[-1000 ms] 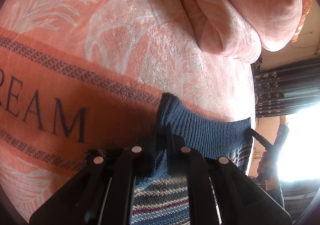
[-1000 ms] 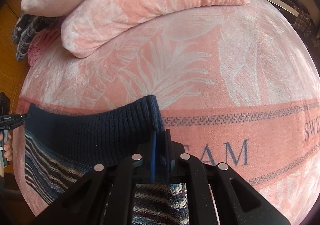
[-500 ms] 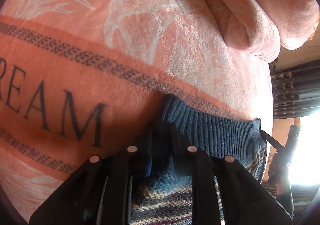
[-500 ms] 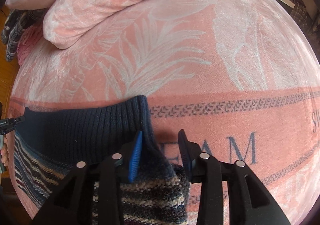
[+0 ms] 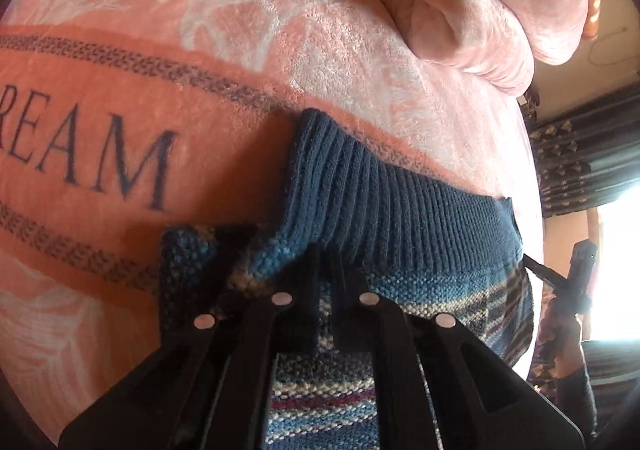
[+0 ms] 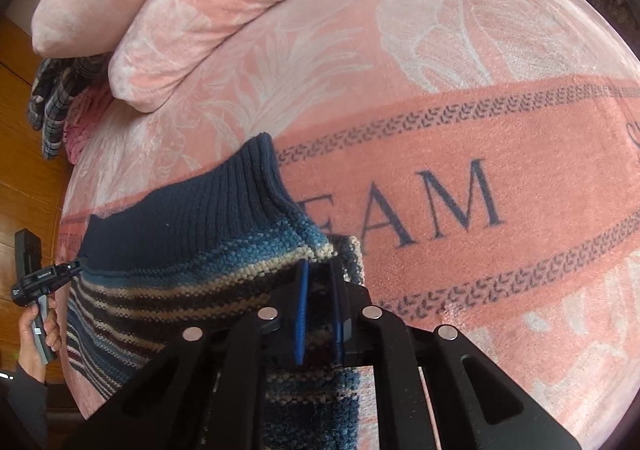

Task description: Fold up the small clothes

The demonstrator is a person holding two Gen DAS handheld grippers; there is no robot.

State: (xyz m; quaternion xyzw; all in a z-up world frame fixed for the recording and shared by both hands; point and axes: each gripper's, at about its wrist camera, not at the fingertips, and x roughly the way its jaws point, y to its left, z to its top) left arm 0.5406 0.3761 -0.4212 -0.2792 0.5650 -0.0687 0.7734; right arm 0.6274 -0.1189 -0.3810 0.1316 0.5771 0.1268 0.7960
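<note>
Sweater (image 5: 392,202) knit seemingly pinched in left claw (image 5: 326,270) and right claw (image 6: 320,282); pads hidden.

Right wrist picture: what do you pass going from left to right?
Hand holding the other hand-held gripper → navy ribbed, striped knitted sweater → dark "EAM" letters on the pink plush blanket.

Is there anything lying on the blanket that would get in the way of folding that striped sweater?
Nothing visible does. Both grippers, left and right, are already shut on the sweater, and the blanket just beyond it is bare. The pillows lie farther back, apart from the sweater.
</note>
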